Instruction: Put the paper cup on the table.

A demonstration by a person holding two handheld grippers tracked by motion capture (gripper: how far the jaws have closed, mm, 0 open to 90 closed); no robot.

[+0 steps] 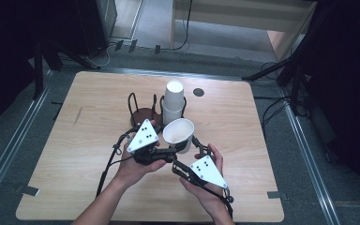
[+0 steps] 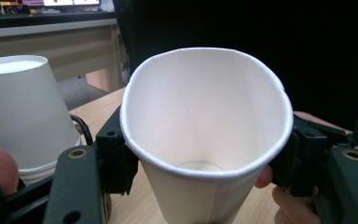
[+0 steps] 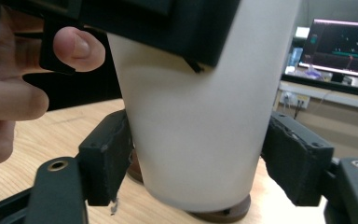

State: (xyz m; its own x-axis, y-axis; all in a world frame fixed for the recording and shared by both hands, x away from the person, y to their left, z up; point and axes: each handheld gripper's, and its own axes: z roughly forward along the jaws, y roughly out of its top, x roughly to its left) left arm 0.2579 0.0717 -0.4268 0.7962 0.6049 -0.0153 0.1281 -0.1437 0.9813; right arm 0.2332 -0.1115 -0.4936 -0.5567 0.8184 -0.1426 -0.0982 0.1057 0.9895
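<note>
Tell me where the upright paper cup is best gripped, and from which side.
Grip the paper cup just under its rolled rim, coming level from the person's side, as the left gripper does. The cup tapers downward, so pads there likely cannot slide up past the rim.

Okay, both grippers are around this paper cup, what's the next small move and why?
Probably draw the right gripper back from the cup. The left gripper's pads squeeze the cup just under its rim, bending the mouth oval, while a gap shows beside a right pad. The cup hangs just above the brown coaster.
</note>
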